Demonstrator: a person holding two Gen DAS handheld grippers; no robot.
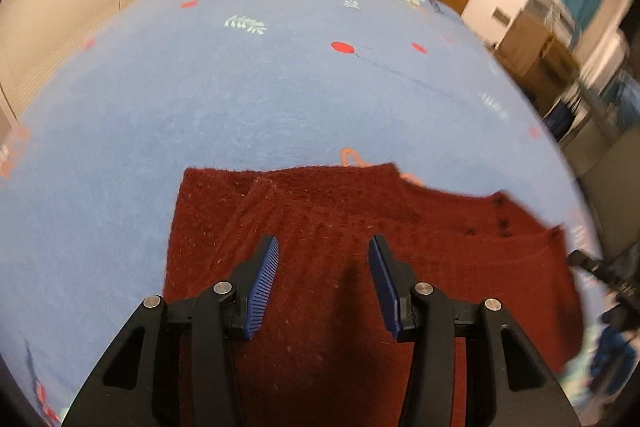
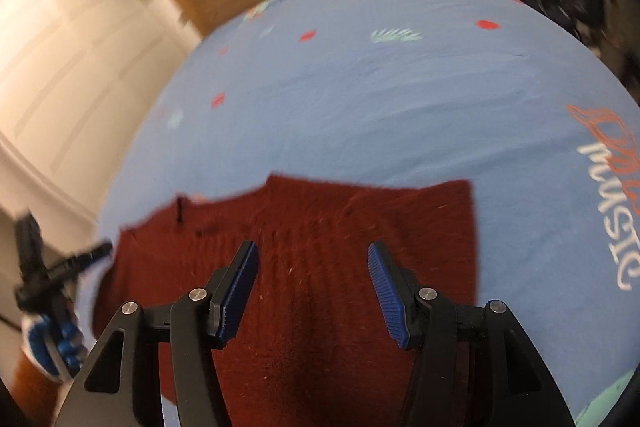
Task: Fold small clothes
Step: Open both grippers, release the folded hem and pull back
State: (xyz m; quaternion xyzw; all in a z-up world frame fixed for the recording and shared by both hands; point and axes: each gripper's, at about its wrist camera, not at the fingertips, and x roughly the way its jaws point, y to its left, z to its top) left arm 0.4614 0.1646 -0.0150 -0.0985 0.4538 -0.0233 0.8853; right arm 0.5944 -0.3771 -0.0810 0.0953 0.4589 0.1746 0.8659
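Above the maroon sweater [image 1: 320, 267], both the left hand-held gripper [image 1: 323, 245] and right hand-held gripper [image 2: 312, 251] hover wide apart, holding nothing.

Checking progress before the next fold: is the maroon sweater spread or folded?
Folded, apparently: maroon sweater lies as a compact rectangle, straight-edged.

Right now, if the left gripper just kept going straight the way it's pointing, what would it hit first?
Most likely the dark red knitted garment: the open left gripper points across it, with nothing between its fingers. Past its far edge lies only the blue bedspread. Height above the knit is unclear.
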